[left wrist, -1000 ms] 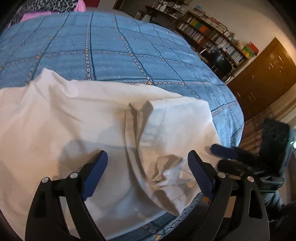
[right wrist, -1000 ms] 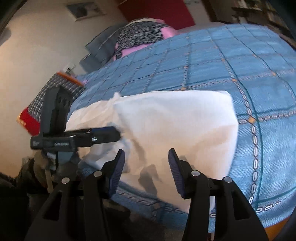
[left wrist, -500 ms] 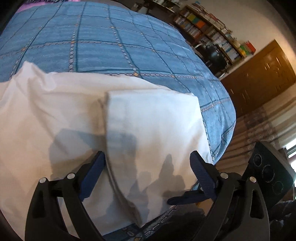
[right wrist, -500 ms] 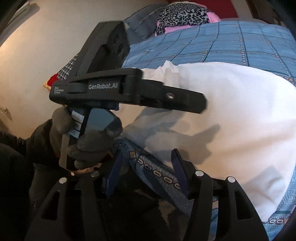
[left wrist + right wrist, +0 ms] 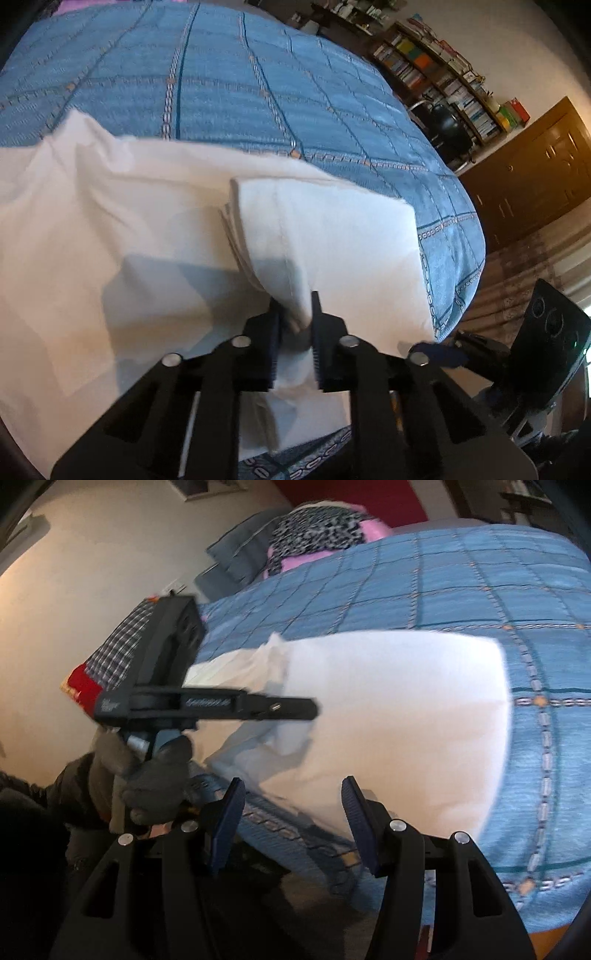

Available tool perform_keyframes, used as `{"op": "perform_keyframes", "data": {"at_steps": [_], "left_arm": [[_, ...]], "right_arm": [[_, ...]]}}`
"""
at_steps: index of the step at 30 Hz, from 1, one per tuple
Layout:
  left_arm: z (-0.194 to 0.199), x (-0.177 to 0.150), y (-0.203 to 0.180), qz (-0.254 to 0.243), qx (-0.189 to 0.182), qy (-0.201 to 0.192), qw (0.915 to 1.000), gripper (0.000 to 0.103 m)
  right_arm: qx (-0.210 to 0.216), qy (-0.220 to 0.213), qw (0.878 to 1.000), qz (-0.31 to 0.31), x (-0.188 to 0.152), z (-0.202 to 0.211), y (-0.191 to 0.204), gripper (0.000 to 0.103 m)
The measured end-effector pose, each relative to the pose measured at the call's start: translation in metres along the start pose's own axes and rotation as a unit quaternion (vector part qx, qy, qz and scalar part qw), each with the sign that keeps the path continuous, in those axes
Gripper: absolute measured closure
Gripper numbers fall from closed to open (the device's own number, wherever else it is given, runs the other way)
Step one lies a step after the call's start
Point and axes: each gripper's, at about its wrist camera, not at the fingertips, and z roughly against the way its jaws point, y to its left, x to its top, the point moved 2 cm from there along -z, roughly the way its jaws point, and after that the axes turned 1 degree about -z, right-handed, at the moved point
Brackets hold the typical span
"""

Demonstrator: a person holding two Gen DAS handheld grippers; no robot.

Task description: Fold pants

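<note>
- Left wrist view: left gripper (image 5: pixel 295 321) was pinched on a bunched fold of the white pants (image 5: pixel 332 251); cloth sat between the blue pads (image 5: pixel 275 343), lifted slightly off the layer below.
- Pants lay at the near edge of the bed (image 5: pixel 258 92), on a blue checked cover; a folded stack sat toward the near right corner, and a wider flat layer spread out to the left.
- Right gripper (image 5: pixel 436 354) showed at lower right, just beside the pants' near right corner; only one blue tip was visible, so the spread couldn't be told from this view.
- Bookshelf (image 5: pixel 443 70), black chair (image 5: pixel 447 129) and brown cabinet (image 5: pixel 535 166) stood beyond the bed's far right side.
- Right wrist view: right gripper (image 5: pixel 293 819) was spread wide with nothing between the fingers, over the bed's near edge, just short of the pants (image 5: pixel 406 709).
- Left gripper (image 5: pixel 310 709) seen side-on, held by a gloved hand (image 5: pixel 155 775); its tip was buried in crumpled cloth at the pants' left end.
- Pants were mostly flat and smooth on the right, rumpled on the left.
- Pillows (image 5: pixel 317 528) were at the far end of the bed (image 5: pixel 480 583); checked fabric (image 5: pixel 122 646) lay off its left side.
</note>
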Motion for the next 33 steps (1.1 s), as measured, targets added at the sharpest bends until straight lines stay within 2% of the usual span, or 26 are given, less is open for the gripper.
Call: {"op": "perform_keyframes", "data": {"at_steps": [3, 9, 14, 17, 19, 20, 21, 22, 24, 29, 33], "left_arm": [[0.02, 0.004, -0.003, -0.014, 0.035, -0.024, 0.999, 0.093], [0.087, 0.013, 0.014, -0.03, 0.087, -0.067, 0.9935, 0.093], [0.106, 0.006, 0.044, -0.035, 0.133, -0.055, 0.9889, 0.092], [0.094, -0.002, 0.065, -0.021, 0.169, -0.033, 0.9848, 0.083], [0.084, -0.007, 0.073, -0.025, 0.218, -0.025, 0.9752, 0.066], [0.082, -0.008, 0.075, -0.027, 0.236, -0.024, 0.9712, 0.06], [0.082, -0.009, 0.077, -0.028, 0.251, -0.026, 0.9673, 0.048], [0.084, -0.01, 0.078, -0.031, 0.265, -0.034, 0.9631, 0.041], [0.083, -0.013, 0.078, -0.038, 0.28, -0.041, 0.9584, 0.038], [0.076, -0.022, 0.084, -0.039, 0.294, -0.04, 0.9541, 0.034], [0.072, -0.026, 0.082, -0.05, 0.3, -0.053, 0.9511, 0.029]], "right_arm": [[-0.01, -0.017, 1.0, -0.011, 0.004, 0.009, -0.005, 0.048], [-0.023, -0.04, 0.999, -0.004, 0.022, 0.014, 0.0, 0.048], [-0.029, -0.048, 0.998, -0.014, 0.035, 0.0, 0.001, 0.048], [-0.03, -0.05, 0.998, -0.015, 0.043, -0.014, 0.005, 0.048], [-0.047, -0.049, 0.998, -0.011, 0.05, -0.027, 0.008, 0.048], [-0.057, -0.048, 0.997, -0.008, 0.052, -0.032, 0.008, 0.048], [-0.07, -0.046, 0.996, -0.006, 0.053, -0.037, 0.009, 0.048], [-0.088, -0.042, 0.995, -0.005, 0.056, -0.044, 0.009, 0.048], [-0.12, -0.029, 0.992, -0.007, 0.06, -0.059, 0.005, 0.048], [-0.165, -0.003, 0.986, -0.003, 0.06, -0.082, 0.0, 0.048], [-0.208, 0.011, 0.977, 0.04, 0.054, -0.093, 0.011, 0.046]]}}
